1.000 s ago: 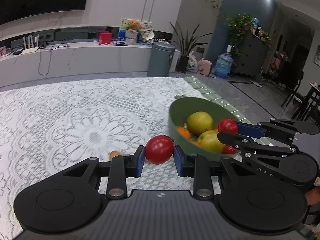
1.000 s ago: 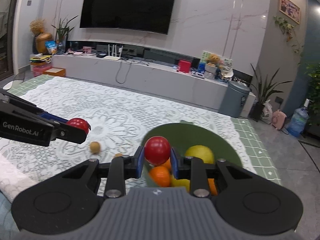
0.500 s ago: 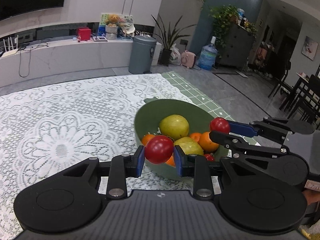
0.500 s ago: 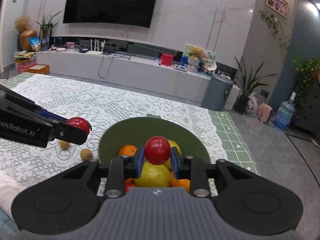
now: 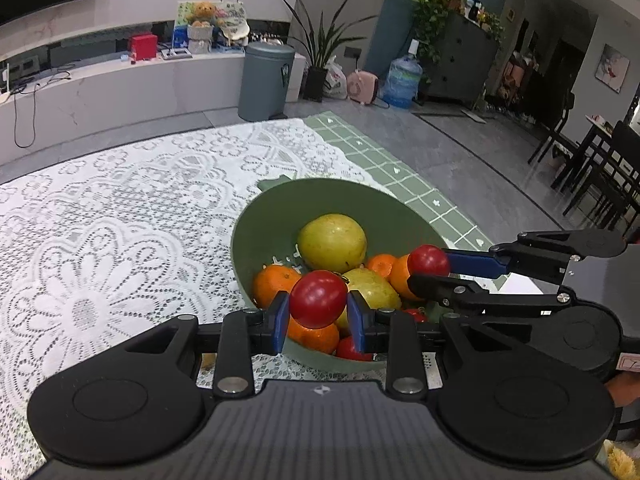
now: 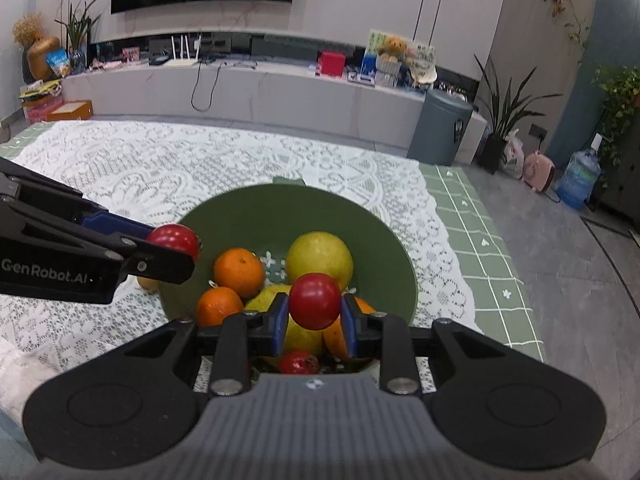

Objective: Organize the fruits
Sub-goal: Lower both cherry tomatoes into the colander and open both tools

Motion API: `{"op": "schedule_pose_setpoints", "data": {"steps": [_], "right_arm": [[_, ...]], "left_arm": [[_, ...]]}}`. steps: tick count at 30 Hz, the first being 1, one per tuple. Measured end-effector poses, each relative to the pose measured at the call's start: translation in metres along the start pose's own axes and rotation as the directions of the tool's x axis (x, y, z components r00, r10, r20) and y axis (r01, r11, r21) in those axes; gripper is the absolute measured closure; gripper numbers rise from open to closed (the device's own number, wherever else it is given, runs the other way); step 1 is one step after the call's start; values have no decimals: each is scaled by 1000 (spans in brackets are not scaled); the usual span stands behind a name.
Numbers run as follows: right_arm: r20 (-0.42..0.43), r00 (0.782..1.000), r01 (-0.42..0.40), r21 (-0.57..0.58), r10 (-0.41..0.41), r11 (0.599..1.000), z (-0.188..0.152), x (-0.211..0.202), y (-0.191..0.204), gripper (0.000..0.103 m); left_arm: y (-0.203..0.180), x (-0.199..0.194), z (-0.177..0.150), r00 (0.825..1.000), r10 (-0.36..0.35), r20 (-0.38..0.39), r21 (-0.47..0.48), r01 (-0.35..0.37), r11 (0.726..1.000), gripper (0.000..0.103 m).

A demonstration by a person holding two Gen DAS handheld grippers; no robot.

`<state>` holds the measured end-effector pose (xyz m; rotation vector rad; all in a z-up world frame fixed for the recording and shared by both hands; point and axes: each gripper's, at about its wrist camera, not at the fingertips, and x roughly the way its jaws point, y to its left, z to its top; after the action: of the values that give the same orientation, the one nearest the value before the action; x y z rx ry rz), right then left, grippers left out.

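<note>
Left gripper (image 5: 319, 322) fingers clamped on a red tomato (image 5: 318, 299); right gripper (image 6: 315, 322) fingers likewise closed on a second red tomato (image 6: 315, 301). Both tomatoes held above the green bowl (image 5: 360, 196), which sits on the lace tablecloth (image 5: 120, 208) near the bench's right edge.

Bowl already crowded: a large yellow-green fruit (image 5: 332, 243) at the back, oranges (image 5: 276, 283) toward the left, another yellowish fruit under the fingers, one more small tomato (image 6: 299, 362) at the near rim. Right gripper crosses in from the side in the left wrist view, just beside the left gripper.

A small brown fruit (image 6: 147, 283) lies on the cloth outside the bowl, partly hidden.

Since a second ago: both grippers have come in from the bowl's left side and near edge to over its contents; grips unchanged.
</note>
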<state>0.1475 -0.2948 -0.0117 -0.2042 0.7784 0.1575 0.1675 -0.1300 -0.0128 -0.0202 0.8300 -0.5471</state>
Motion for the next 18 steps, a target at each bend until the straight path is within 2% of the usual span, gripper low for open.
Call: {"op": "schedule_pose_setpoints", "data": {"steps": [9,18], "right_arm": [[-72,997,1,3,-1,1000,0,20,-7,78],[-83,997,0,-47,-4,999,4,29,-4,78]], "left_arm": [[4,23,1,998,-9,-60,6,10,1000,69],[2,35,1,995,-32,-91,20,34,999,68]]}}
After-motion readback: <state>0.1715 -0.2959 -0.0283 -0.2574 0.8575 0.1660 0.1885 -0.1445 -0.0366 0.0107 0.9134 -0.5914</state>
